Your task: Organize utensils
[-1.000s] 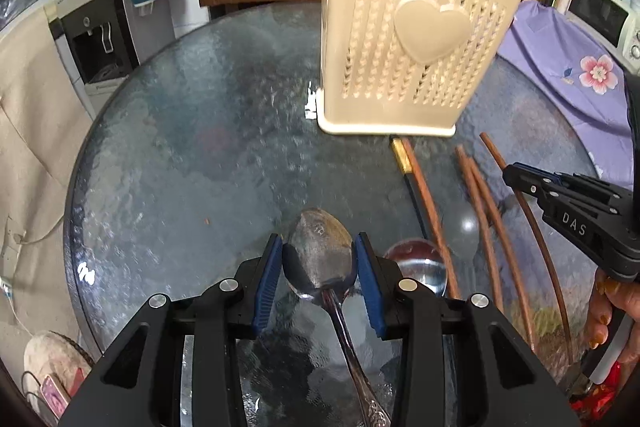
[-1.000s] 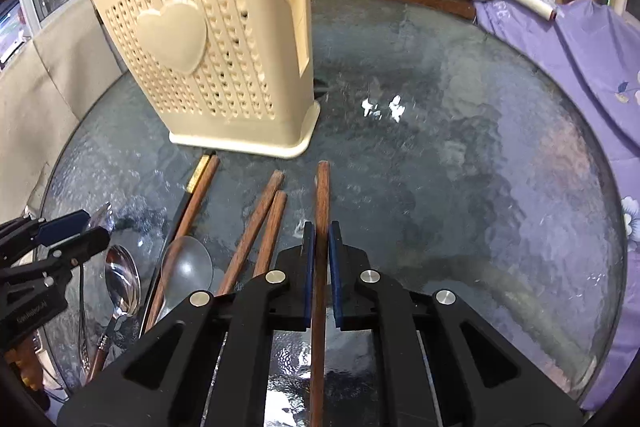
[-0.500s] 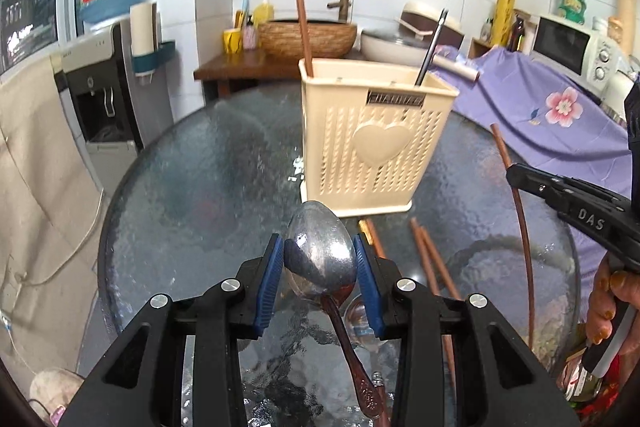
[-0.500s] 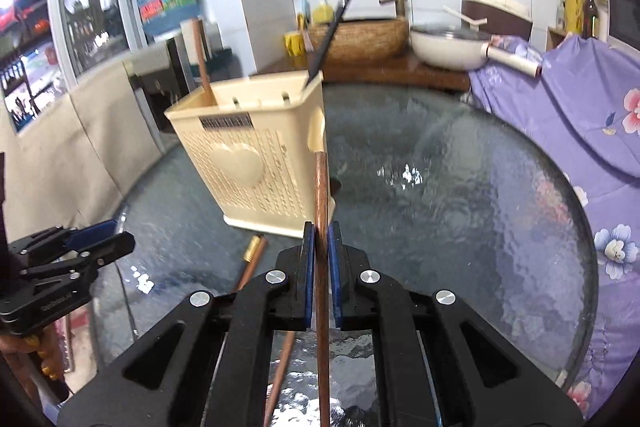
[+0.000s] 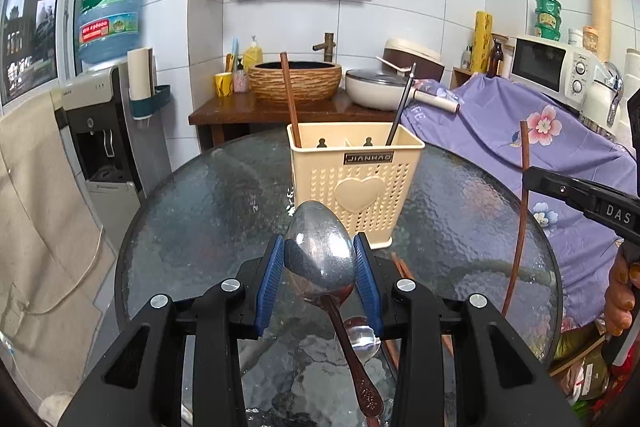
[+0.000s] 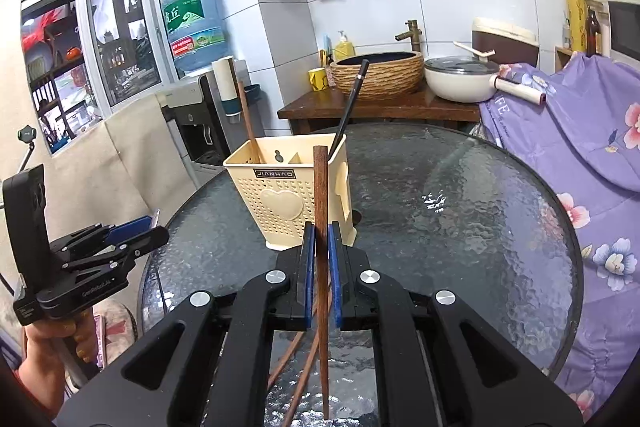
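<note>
My left gripper [image 5: 320, 267] is shut on the bowl of a metal spoon [image 5: 320, 255], held up above the round glass table [image 5: 200, 211]; its handle hangs down toward me. My right gripper [image 6: 321, 263] is shut on a brown wooden chopstick [image 6: 320, 195], held upright; it also shows in the left wrist view [image 5: 522, 211]. A cream perforated utensil holder [image 5: 354, 187] with a heart stands mid-table and holds one brown chopstick [image 5: 290, 99] and one black chopstick [image 5: 402, 99]. The holder shows in the right wrist view [image 6: 288, 199] just beyond the chopstick tip.
Another spoon [image 5: 362, 341] and loose brown chopsticks [image 6: 296, 351] lie on the glass near me. A purple flowered cloth [image 6: 580, 155] covers furniture to the right. A wooden stand with a basin [image 5: 296, 79] and a water dispenser [image 5: 108, 131] stand behind the table.
Both grippers have lifted off the table, the left with the spoon and the right with the chopstick, and tilted up so the holder's open top shows.
</note>
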Demonstrator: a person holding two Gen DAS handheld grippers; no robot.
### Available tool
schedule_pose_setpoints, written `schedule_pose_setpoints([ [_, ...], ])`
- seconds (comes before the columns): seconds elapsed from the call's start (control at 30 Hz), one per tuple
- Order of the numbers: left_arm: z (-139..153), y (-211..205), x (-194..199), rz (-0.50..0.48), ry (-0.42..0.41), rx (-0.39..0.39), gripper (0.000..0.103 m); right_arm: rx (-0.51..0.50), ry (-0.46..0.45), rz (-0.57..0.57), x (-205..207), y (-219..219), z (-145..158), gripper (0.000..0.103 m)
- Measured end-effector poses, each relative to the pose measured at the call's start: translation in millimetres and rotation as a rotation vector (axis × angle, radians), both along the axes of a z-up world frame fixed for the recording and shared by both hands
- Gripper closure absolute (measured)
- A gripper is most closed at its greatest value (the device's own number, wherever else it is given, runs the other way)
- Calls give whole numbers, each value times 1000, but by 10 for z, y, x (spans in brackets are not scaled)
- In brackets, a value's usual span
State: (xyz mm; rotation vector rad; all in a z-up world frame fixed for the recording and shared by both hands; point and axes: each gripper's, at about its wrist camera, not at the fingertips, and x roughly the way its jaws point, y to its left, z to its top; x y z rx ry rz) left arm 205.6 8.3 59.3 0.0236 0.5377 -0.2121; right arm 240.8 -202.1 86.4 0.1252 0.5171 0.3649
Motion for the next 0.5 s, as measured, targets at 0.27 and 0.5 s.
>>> schedule_pose_setpoints([
  [0.27,18,-7,53,-12,-7,-12,68,8,-7,16,-17,30,64,95],
  [0.5,189,28,208,-17,-31,-44,68,14,-32,42,44,101,275,95],
])
